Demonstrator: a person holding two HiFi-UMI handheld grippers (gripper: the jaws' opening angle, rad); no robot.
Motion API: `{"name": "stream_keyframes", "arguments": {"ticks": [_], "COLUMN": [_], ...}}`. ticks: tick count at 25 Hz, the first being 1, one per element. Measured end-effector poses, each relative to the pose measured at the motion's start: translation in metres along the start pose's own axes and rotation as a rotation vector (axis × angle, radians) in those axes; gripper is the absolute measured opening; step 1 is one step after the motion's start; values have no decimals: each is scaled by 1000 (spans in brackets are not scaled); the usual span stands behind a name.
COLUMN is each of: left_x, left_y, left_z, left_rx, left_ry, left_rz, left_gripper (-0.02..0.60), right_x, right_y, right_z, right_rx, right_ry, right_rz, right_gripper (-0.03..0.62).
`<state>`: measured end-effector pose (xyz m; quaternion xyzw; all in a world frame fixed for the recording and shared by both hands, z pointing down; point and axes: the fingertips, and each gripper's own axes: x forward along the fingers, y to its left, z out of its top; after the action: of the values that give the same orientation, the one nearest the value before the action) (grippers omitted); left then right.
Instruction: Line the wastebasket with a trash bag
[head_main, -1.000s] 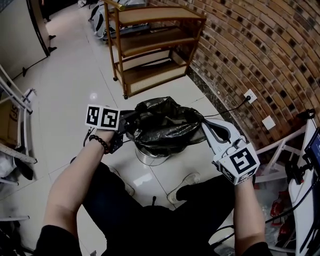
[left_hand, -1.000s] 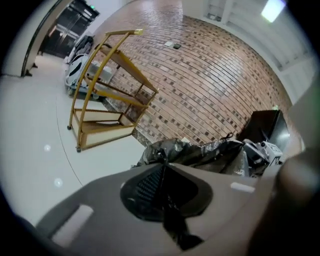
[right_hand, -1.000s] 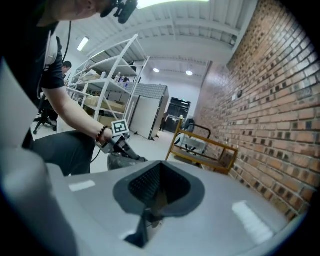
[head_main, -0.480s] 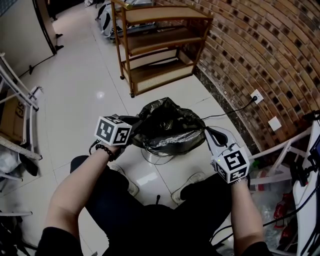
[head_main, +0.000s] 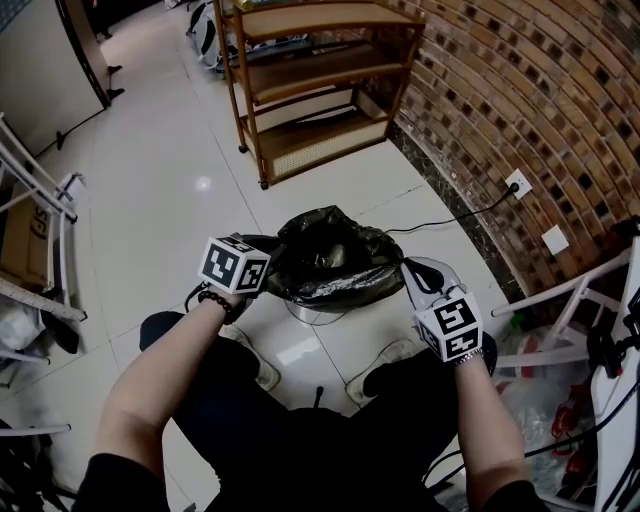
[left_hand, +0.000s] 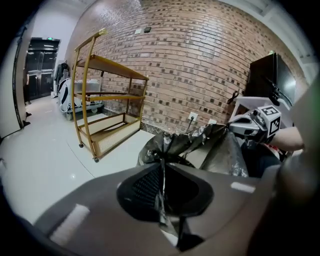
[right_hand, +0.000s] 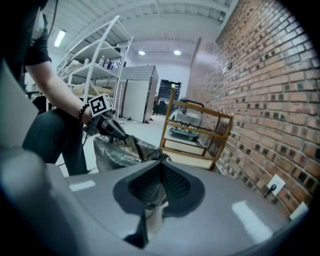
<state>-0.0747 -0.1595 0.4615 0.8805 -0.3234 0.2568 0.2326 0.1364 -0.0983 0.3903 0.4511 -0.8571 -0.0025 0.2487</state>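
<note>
A black trash bag (head_main: 330, 255) is spread over a round metal wastebasket, of which only a sliver of the base (head_main: 305, 315) shows below the film. My left gripper (head_main: 265, 262) is shut on the bag's left rim, and a strip of film is pinched between its jaws (left_hand: 161, 175). My right gripper (head_main: 407, 268) is shut on the right rim, with film caught between its jaws too (right_hand: 157, 175). The bag's mouth is stretched between the two. Across the bag (left_hand: 200, 145), the left gripper view shows the right gripper (left_hand: 252, 125); beyond the bag (right_hand: 120, 150), the right gripper view shows the left gripper (right_hand: 107, 125).
A wooden shelf rack (head_main: 310, 90) on castors stands behind the wastebasket. The brick wall (head_main: 520, 90) runs along the right, with a socket (head_main: 517, 184) and a cable across the floor. White metal frames (head_main: 560, 300) stand at right and left (head_main: 40, 200). The person's shoes (head_main: 385, 365) are close to the basket.
Both grippers have come down with the bag's rim, the right one more. The bag now sits lower and flatter over the wastebasket, and less of the metal shows.
</note>
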Motion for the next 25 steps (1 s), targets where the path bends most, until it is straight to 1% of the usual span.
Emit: {"name": "stream_keyframes", "arguments": {"ticks": [8, 9, 11, 13, 14, 15, 16, 17, 19, 22, 24, 25], "left_x": [14, 15, 18, 22, 24, 26, 28, 29, 29, 29, 29, 29], "left_y": [2, 4, 5, 5, 5, 5, 6, 7, 11, 12, 12, 12], "left_z": [-10, -12, -17, -24, -27, -30, -34, -36, -38, -44, -50, -54], "left_rx": [63, 69, 75, 75, 73, 70, 66, 64, 59, 41, 19, 6], "left_ry": [39, 46, 63, 86, 100, 115, 129, 141, 158, 182, 207, 220], "left_rz": [13, 16, 16, 10, 8, 9, 14, 22, 37, 32, 19, 12], "left_gripper": [11, 25, 30, 73, 112, 182, 248, 297, 329, 346, 347, 357], "right_x": [8, 8, 10, 14, 17, 20, 23, 25, 29, 33, 36, 37], "right_y": [-2, -3, -3, -1, 1, 4, 6, 9, 13, 19, 21, 23], "right_z": [-13, -14, -19, -28, -34, -40, -46, -52, -61, -68, -72, -74], "right_rx": [-2, -2, 2, 12, 23, 38, 53, 66, 80, 89, 91, 93], "right_ry": [21, 23, 34, 60, 77, 97, 119, 139, 170, 197, 214, 223], "right_rz": [-13, -15, -12, 2, 15, 33, 52, 68, 93, 117, 137, 154], "right_gripper": [3, 3, 3, 3, 6, 52, 131, 169, 200, 201, 201, 201]}}
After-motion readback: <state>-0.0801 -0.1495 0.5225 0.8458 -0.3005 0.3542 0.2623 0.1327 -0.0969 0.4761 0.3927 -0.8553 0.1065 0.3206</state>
